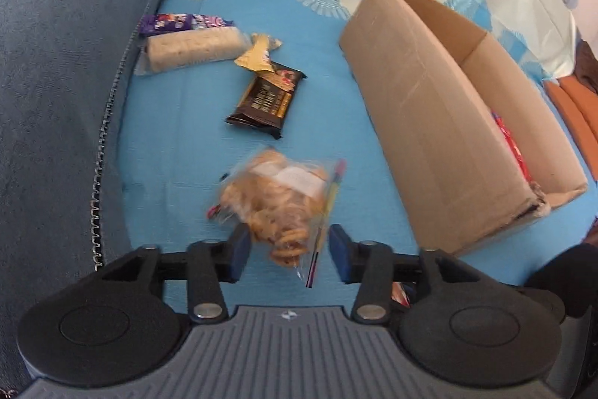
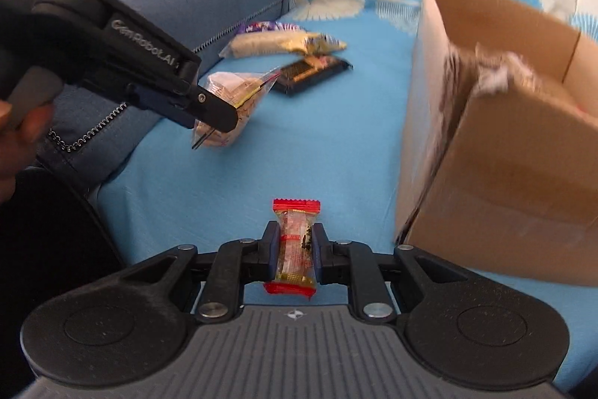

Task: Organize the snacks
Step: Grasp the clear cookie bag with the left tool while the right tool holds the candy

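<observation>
A small red-ended wrapped candy (image 2: 295,245) sits pinched between the narrowed pads of the right gripper (image 2: 295,247), raised over the near edge of the blue bedsheet (image 2: 336,137) beside the open cardboard box (image 2: 504,156); judged mid-transfer, its next move is up over the box wall. Toward the sheet's left edge, the left gripper (image 1: 286,251) stands half open around a clear bag of cookies (image 1: 276,200), pads not pressing.

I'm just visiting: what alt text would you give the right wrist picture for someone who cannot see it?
The right gripper pinches a small red-ended snack packet above a blue sheet. An open cardboard box stands to the right; at left, the left gripper reaches toward a clear bag of cookies.
</observation>
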The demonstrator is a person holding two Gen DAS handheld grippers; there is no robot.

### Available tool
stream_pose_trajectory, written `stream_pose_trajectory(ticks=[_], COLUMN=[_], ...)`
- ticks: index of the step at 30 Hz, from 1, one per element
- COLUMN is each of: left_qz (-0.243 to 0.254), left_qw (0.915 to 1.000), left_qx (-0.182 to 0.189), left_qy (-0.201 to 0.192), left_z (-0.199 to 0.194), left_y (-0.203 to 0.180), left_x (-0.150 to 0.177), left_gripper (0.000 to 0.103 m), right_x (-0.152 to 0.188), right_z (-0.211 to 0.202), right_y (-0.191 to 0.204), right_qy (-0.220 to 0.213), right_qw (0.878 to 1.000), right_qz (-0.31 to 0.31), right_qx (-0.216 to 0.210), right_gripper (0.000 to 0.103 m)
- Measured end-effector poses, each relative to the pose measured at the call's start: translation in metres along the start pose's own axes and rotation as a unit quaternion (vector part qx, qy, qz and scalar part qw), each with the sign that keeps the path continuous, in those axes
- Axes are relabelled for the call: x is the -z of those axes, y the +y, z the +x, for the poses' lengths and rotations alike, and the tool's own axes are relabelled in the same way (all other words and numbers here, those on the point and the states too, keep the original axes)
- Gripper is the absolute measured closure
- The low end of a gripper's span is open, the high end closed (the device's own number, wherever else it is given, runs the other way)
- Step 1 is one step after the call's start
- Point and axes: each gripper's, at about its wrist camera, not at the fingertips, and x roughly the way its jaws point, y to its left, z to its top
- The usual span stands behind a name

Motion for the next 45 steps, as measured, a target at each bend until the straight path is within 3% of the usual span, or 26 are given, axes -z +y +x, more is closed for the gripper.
stream_pose_trajectory(ticks=[3,6,12,17,21,25,28,33,39,45], left_qz=[-0.014,-0.016,-0.043,-0.044,-0.032,-0.009,0.006,0.003,0.001,-0.005], left_qw=[0.9997,0.9997,0.9988,0.9987,0.9994,0.9997,0.9997,0.9998,0.9998,0.9997], left_qx=[-0.003,-0.004,0.014,0.021,0.004,-0.021,-0.023,-0.020,0.002,-0.012], left_qy=[-0.022,-0.016,0.019,0.013,0.013,-0.002,-0.007,-0.008,0.021,0.020], left_z=[-0.003,0.001,0.021,0.036,0.049,0.052,0.048,0.027,0.010,0.017], left_y=[0.001,0.002,0.008,0.003,-0.009,-0.020,-0.024,-0.015,-0.003,-0.008], left_x=[0.004,0.001,-0.011,-0.014,-0.015,-0.012,-0.012,-0.016,-0.005,-0.001], left_gripper=[0.030,0.018,0.017,0.017,0.021,0.038,0.042,0.044,0.043,0.043], right_x=[0.002,0.003,0.002,0.005,0.005,0.008,0.008,0.006,0.006,0.002], right_z=[0.005,0.005,0.009,0.005,0.006,0.004,0.002,-0.001,-0.001,0.004], right_y=[-0.004,-0.003,0.003,0.003,0.006,0.010,0.009,0.004,0.002,-0.001], right_qy=[0.007,0.008,0.005,0.006,0.002,-0.002,-0.003,-0.006,-0.002,0.001], right_qw=[1.000,1.000,1.000,1.000,1.000,0.999,0.999,1.000,1.000,1.000], right_qz=[0.008,0.010,-0.008,-0.015,-0.025,-0.037,-0.034,-0.020,-0.020,-0.025], right_qx=[-0.006,-0.011,-0.009,-0.010,-0.006,-0.001,0.002,0.008,0.003,-0.001], right_gripper=[0.082,0.077,0.076,0.076,0.076,0.080,0.083,0.084,0.084,0.082])
